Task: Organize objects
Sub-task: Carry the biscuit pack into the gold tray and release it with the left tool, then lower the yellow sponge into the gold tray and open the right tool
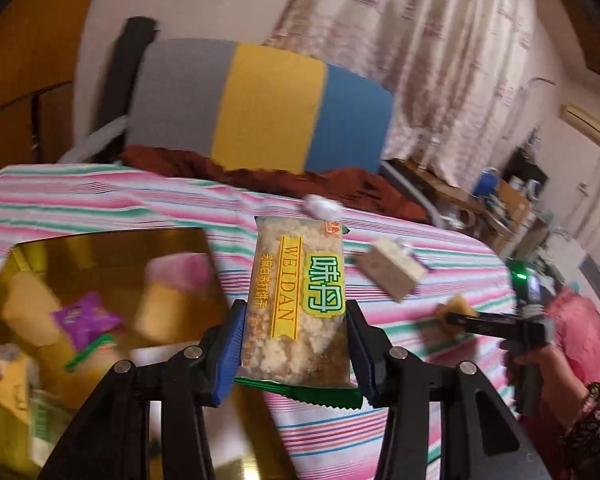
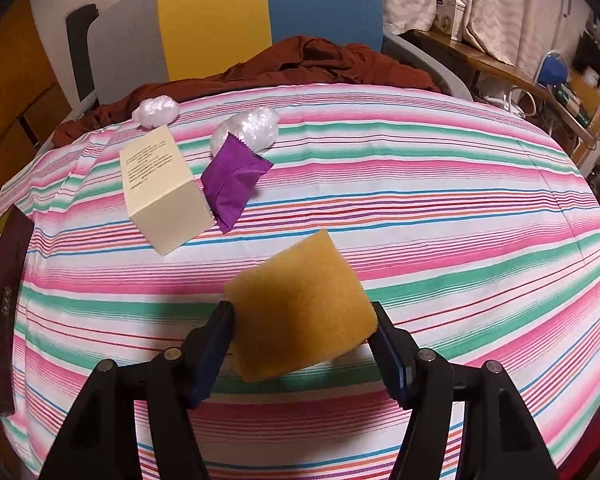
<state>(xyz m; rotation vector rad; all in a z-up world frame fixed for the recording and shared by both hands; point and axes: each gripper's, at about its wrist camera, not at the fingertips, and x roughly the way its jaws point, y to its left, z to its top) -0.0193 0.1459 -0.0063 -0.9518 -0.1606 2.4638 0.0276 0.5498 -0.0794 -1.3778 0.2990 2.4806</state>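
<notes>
Two grippers are loaded at this moment, one in each of your hands. Your left gripper [image 1: 296, 344] is clamped on a clear biscuit packet [image 1: 298, 300], its blue pads pressing the packet's two long sides near the lower end; the packet stands upright between the fingers, with a yellow-green label and the word WEIDAN down its front and a green serrated seal at the bottom. Below and to its left sits a gold-lined box [image 1: 112, 248] that already holds several items, among them a purple wrapper [image 1: 86, 320] and some yellow pieces, all blurred. Your right gripper [image 2: 304, 336] grips a yellow sponge [image 2: 300, 308] by its lower edges, the block tilted and lifted clear of the striped cloth [image 2: 440, 220]. In the left wrist view that same sponge shows at the tip of your right gripper, off to the right, with your hand [image 1: 540, 364] behind it. Farther out on the cloth lies a cream carton [image 2: 164, 188], a purple sachet [image 2: 232, 180] touching its side, and two white crumpled plastic wads [image 2: 246, 128] beyond them, one just behind the sachet, the other near the rust-brown fabric [image 2: 308, 64] at the far edge
</notes>
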